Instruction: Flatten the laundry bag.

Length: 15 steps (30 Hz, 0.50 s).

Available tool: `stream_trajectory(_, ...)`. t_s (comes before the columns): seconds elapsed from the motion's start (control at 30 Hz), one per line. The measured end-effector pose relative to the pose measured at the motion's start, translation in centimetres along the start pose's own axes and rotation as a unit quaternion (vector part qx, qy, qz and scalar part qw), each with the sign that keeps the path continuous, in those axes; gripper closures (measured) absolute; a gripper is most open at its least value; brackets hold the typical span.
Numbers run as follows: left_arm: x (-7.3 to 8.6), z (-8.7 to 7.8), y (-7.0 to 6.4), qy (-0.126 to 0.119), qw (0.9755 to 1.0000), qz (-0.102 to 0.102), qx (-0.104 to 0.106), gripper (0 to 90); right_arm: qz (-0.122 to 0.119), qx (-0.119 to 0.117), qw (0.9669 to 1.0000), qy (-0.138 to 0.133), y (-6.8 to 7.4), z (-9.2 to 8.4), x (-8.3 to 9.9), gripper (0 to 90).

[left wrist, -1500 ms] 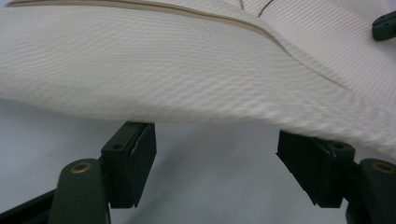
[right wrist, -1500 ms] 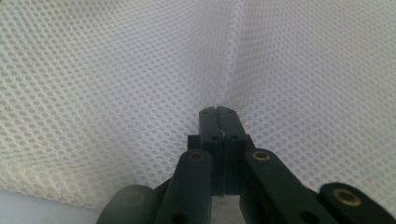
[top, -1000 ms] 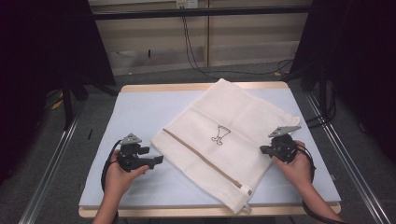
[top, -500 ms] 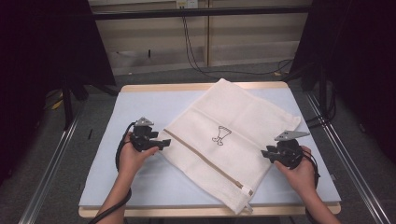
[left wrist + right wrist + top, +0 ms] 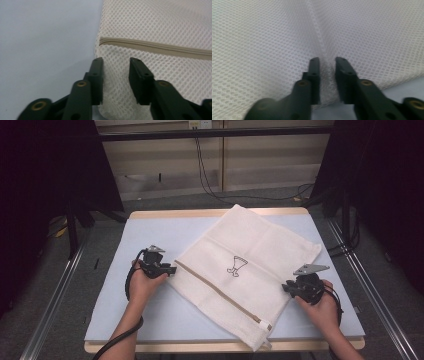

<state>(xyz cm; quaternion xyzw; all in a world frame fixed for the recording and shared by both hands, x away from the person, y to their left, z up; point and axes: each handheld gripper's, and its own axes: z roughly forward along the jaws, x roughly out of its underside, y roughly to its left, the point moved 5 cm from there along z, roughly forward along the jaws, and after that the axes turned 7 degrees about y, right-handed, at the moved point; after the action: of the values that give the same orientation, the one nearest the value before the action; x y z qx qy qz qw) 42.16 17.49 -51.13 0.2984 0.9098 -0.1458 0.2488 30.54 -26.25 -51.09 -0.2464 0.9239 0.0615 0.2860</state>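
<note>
Straddling the cream mesh zippered laundry bag (image 5: 245,270), our left gripper (image 5: 170,269) closes on its zipper-end edge while our right gripper (image 5: 286,288) pinches a fold at the opposite edge.

Both forearms come in from the near edge in the high view, each hand wrapped around a gripper. The left hand (image 5: 142,282) sits left of centre, its forearm angled up and slightly right, and the left gripper (image 5: 170,269) points to the right, lying about level over the surface. Its jaws have just been closing; in the left gripper view the two black fingers (image 5: 96,80) stand fairly near each other with a gap between them, mesh cloth lying in that gap. The right hand (image 5: 322,306) is at the right, its forearm angled up and left. The right gripper (image 5: 287,287) points left. Its jaws have just been closing too, and its fingers (image 5: 315,78) pinch a raised fold of mesh.
</note>
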Motion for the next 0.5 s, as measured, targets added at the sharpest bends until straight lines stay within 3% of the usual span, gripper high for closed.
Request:
stream_trajectory(0.03, 0.1, -0.1, -0.1, 0.004, 1.0, 0.001, 0.002, 78.6, 0.0, -0.007, 1.0, 0.005, -0.1, 0.2, -0.2, 87.3)
stream_trajectory(0.13, 0.4, -0.4, -0.4, 0.012, 0.9998, -0.005, 0.013, 86.3, -0.001, -0.009, 0.9999, 0.009, -0.2, 0.3, -0.6, 90.0)
stream_trajectory(0.17, 0.5, -0.6, -0.5, 0.018, 0.9997, -0.005, 0.017, 86.3, -0.001, -0.009, 0.9999, 0.009, -0.2, 0.3, -0.6, 90.0)
stream_trajectory(0.23, 1.0, -1.0, -0.9, 0.015, 0.9992, -0.025, 0.029, 87.0, -0.014, 0.002, 0.9998, 0.013, -0.3, 0.4, -0.9, 90.0)
stream_trajectory(0.3, 1.6, -1.4, -1.0, 0.017, 0.9988, -0.027, 0.037, 87.8, -0.017, 0.012, 0.9997, 0.012, -0.4, 0.6, -1.3, 90.0)
stream_trajectory(0.43, 3.3, -2.6, -1.3, 0.016, 0.9978, -0.038, 0.051, 87.9, -0.014, 0.009, 0.9998, 0.007, -1.0, 1.0, -2.5, 90.0)
stream_trajectory(0.5, 4.0, -3.1, -1.6, 0.018, 0.9977, -0.036, 0.054, 87.9, -0.025, 0.016, 0.9995, 0.007, -1.1, 1.2, -3.3, 90.0)
